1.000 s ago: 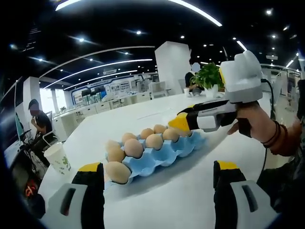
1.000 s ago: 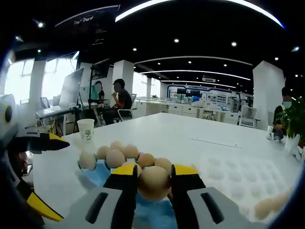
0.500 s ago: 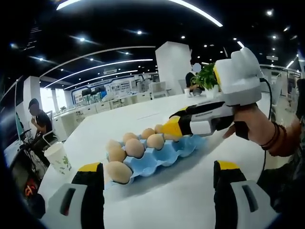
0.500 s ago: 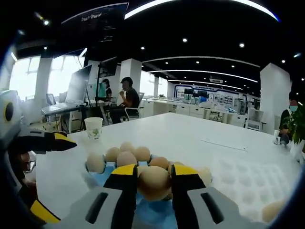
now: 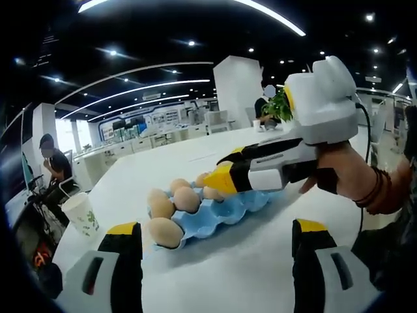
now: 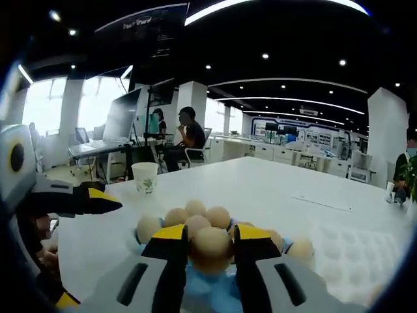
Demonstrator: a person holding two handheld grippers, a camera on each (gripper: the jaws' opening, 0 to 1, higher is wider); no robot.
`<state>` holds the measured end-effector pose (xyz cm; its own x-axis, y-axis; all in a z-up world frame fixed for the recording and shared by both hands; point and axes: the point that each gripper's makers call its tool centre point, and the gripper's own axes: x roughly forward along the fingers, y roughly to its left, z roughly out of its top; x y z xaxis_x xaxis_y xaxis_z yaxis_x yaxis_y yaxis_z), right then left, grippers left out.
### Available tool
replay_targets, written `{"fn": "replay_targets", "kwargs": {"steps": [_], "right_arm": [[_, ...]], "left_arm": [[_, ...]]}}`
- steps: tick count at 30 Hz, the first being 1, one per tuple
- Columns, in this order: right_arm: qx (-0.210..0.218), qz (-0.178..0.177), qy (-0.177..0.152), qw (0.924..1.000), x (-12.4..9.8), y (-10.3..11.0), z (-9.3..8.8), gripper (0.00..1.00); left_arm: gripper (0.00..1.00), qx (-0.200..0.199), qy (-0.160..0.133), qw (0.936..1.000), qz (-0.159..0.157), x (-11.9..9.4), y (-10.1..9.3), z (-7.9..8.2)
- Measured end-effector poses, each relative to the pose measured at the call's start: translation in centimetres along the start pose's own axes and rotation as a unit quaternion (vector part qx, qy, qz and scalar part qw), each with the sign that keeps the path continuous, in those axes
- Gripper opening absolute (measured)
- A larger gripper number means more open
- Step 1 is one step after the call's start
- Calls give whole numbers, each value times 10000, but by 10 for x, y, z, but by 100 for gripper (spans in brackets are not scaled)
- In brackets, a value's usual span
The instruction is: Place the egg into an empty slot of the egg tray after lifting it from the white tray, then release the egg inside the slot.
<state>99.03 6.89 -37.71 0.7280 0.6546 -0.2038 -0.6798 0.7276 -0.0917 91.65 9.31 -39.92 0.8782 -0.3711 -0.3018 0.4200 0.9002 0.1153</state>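
My right gripper [image 6: 210, 240] is shut on a tan egg [image 6: 210, 249] and hovers low over the blue egg tray [image 6: 207, 290], just behind several eggs [image 6: 195, 210] seated in its slots. In the left gripper view the right gripper [image 5: 218, 177], held in a hand, reaches in from the right above the middle of the blue tray [image 5: 221, 218]; its jaws hide the held egg there. The left gripper [image 5: 215, 244] stands wide open with nothing between its jaws, in front of the tray. The white tray [image 6: 355, 251] lies to the right, blurred.
A paper cup [image 5: 81, 214] [image 6: 144, 177] stands on the white table [image 5: 247, 274] beyond the tray's filled end. The left gripper [image 6: 78, 199] juts in from the left. Seated people [image 6: 191, 134] and desks are in the background; a potted plant [image 5: 277, 104] stands at the far side.
The right gripper has carried the egg farther along over the blue tray toward the filled rows. The left gripper stays put and open.
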Motion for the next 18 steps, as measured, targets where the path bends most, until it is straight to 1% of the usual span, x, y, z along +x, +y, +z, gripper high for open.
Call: {"fn": "replay_targets", "kwargs": {"steps": [5, 10, 13, 18], "right_arm": [[-37, 254, -76, 9996, 4, 12, 2, 29], [-116, 366, -25, 9993, 10, 20, 2, 29], [-95, 499, -16, 9987, 14, 26, 2, 29], [-201, 633, 16, 9978, 21, 35, -3, 29]], "left_arm": [[98, -5, -8, 10000, -12, 1, 0, 1], [98, -25, 4, 10000, 4, 2, 2, 0], [98, -37, 8, 10000, 19, 1, 3, -1], [98, -89, -35, 10000, 1, 0, 4, 1]]}}
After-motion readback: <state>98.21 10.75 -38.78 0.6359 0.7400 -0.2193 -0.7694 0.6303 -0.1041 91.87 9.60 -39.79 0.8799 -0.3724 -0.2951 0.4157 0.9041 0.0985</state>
